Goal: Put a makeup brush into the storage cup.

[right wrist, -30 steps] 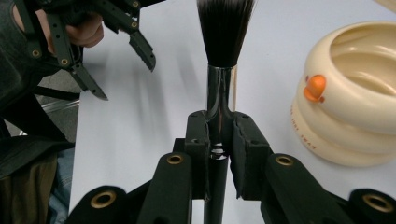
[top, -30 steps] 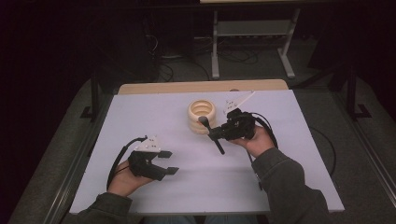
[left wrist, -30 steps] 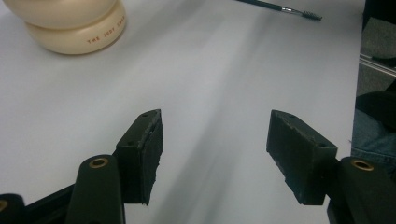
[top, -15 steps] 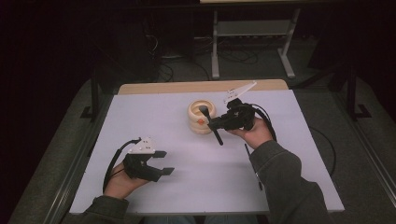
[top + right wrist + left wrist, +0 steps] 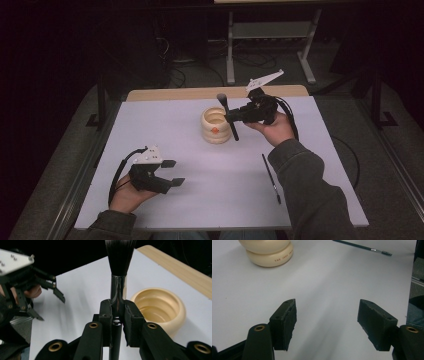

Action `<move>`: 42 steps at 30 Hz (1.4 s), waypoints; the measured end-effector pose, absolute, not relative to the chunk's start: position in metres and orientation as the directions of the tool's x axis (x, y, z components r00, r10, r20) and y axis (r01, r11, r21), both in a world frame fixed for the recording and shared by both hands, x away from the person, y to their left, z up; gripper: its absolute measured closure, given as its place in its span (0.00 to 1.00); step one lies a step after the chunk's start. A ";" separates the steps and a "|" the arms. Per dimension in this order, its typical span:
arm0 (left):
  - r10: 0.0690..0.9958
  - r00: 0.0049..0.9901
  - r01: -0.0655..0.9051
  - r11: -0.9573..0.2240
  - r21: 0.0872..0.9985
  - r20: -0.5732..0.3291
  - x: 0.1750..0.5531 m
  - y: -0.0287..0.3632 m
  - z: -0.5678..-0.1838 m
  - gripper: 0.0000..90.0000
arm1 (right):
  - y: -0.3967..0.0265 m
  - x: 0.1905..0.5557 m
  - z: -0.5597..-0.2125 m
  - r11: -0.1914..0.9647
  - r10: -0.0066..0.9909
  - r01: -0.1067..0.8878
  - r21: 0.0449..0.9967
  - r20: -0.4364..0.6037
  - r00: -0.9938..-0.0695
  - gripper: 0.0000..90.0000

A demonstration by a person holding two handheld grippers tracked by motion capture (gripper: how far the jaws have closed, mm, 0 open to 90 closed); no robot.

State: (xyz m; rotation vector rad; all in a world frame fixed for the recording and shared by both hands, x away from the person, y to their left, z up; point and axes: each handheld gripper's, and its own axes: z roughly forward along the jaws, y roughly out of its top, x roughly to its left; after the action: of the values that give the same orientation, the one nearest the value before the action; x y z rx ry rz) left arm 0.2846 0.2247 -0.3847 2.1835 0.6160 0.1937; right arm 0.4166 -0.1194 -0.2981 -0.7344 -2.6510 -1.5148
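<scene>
My right gripper (image 5: 232, 118) is shut on a black makeup brush (image 5: 229, 116) and holds it in the air at the right rim of a cream ridged pot (image 5: 214, 131). The bristles (image 5: 119, 255) point up above the pads, with the pot (image 5: 160, 307) below and to the right. Low over the near left of the table, my left gripper (image 5: 173, 173) is open; its jaws have just been opening and nothing lies between its pads (image 5: 285, 322). Farther off are the pot (image 5: 268, 252) and a thin brush (image 5: 362, 246).
The thin dark brush (image 5: 271, 177) lies on the white table cover (image 5: 210, 205) at the near right, beside the right sleeve. A wooden strip (image 5: 175, 93) runs along the far edge. Dark floor, cables and a metal stand lie beyond.
My right hand has risen and carried the makeup brush up beside the pot, with its bristles now higher. The left hand has stayed put while its jaws spread a little wider.
</scene>
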 end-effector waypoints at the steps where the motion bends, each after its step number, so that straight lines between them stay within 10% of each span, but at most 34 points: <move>1: 0.492 0.868 0.363 -0.533 0.764 -0.069 0.285 0.225 -0.385 0.35 | -0.119 0.419 -0.297 0.423 0.397 0.399 0.814 0.229 -0.889 0.85; 42: 0.513 0.856 0.362 -0.512 0.779 -0.060 0.287 0.235 -0.383 0.31 | -0.076 0.490 -0.285 0.330 0.531 0.437 0.837 0.218 -0.819 0.86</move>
State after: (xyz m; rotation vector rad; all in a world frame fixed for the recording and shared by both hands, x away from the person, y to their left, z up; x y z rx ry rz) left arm 0.2870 0.2350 -0.3830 2.1640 0.6327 0.2230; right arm 0.4897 -0.0757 -0.2852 -0.9637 -2.6382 -1.6084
